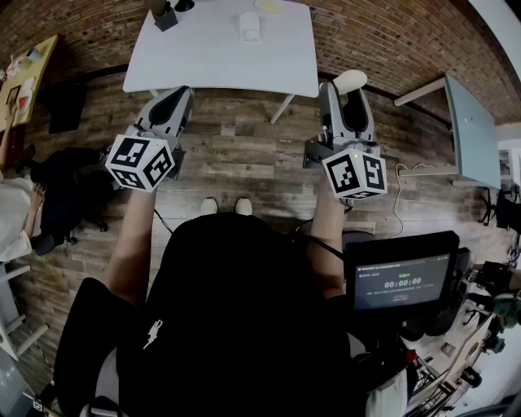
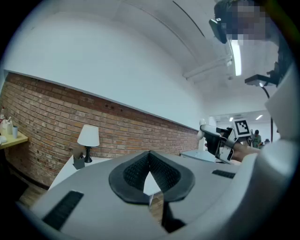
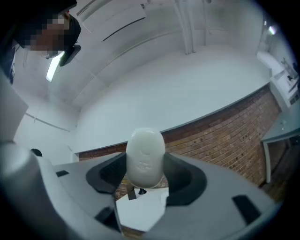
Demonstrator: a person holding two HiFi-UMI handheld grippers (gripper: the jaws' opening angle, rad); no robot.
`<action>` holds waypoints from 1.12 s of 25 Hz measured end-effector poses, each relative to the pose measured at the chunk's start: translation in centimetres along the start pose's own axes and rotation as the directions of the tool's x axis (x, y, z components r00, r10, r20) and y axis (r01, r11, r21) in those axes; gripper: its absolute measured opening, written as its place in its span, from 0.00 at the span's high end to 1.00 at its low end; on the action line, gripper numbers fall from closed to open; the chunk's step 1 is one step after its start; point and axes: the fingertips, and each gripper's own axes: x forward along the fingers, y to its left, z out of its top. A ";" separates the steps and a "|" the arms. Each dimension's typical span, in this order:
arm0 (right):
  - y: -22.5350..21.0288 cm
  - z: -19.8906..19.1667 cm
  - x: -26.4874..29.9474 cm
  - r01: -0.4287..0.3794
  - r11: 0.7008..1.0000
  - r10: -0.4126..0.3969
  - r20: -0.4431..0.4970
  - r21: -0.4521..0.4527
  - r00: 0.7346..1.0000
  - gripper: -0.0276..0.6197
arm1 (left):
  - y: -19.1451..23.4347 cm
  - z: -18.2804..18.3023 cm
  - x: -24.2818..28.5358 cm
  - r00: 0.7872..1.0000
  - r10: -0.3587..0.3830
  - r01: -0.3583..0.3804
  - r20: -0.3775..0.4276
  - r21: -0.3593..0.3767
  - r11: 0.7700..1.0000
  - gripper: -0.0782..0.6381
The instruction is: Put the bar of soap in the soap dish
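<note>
A white oval bar of soap [image 1: 350, 81] [image 3: 145, 157] stands upright between the pads of my right gripper [image 1: 347, 91] [image 3: 145, 165], which is shut on it. That gripper is held over the wooden floor, short of the white table [image 1: 203, 57]. A small white soap dish [image 1: 250, 26] sits on the table's far middle. My left gripper [image 1: 174, 103] [image 2: 150, 157] hangs level at the table's near left edge, its jaws closed together with nothing between them. In the left gripper view, the right gripper [image 2: 219, 140] shows off to the right.
A small lamp [image 2: 88, 138] and a grey holder [image 1: 164, 15] stand at the table's far left corner, before a brick wall [image 2: 131, 131]. A glass desk [image 1: 472, 130] is to the right, and a screen [image 1: 400, 281] near my right side. A seated person [image 1: 12, 208] is at far left.
</note>
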 end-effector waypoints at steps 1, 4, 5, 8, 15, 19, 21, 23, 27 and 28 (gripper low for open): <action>0.0 -0.1 0.1 -0.001 1.000 0.001 -0.001 -0.003 1.000 0.57 | 0.1 -0.1 0.1 1.000 0.007 -0.007 -0.001 0.001 1.000 0.88; 0.0 -0.4 0.7 -0.002 0.999 0.001 -0.006 -0.033 1.000 0.57 | 0.6 -0.3 0.5 1.000 0.029 -0.029 -0.005 0.007 1.000 0.88; 0.0 -0.6 0.9 0.000 0.999 0.000 -0.010 -0.053 1.000 0.57 | 0.7 -0.4 0.7 0.999 0.038 -0.038 -0.007 0.011 0.999 0.88; 0.0 -1.7 1.3 0.004 0.995 -0.008 -0.033 -0.103 0.999 0.57 | 0.7 -0.9 1.0 0.998 0.058 -0.058 -0.013 0.023 0.998 0.88; 0.4 -3.2 0.7 -0.024 0.995 0.017 -0.068 -0.100 0.998 0.57 | -0.2 -1.6 1.1 0.998 0.051 -0.051 -0.021 0.024 0.998 0.88; 0.1 -2.9 0.5 -0.023 0.993 0.016 -0.061 -0.118 0.998 0.57 | -0.4 -1.7 1.1 0.998 0.058 -0.057 -0.020 0.028 0.998 0.88; -0.2 -2.9 0.3 -0.020 0.993 0.013 -0.058 -0.118 0.998 0.57 | -0.7 -1.8 1.0 0.998 0.060 -0.060 -0.020 0.031 0.998 0.88; -0.3 -3.0 0.1 -0.020 0.993 0.013 -0.059 -0.117 0.998 0.57 | -0.9 -1.9 0.9 0.998 0.062 -0.061 -0.020 0.035 0.998 0.88; 0.1 -3.1 -0.1 -0.032 0.992 0.025 -0.058 -0.123 0.998 0.57 | -1.1 -1.9 0.7 0.998 0.068 -0.068 -0.015 0.039 0.997 0.88; 0.0 -3.0 -0.1 -0.036 0.992 0.029 -0.056 -0.121 0.998 0.57 | -1.2 -2.0 0.7 0.997 0.071 -0.070 -0.015 0.040 0.997 0.88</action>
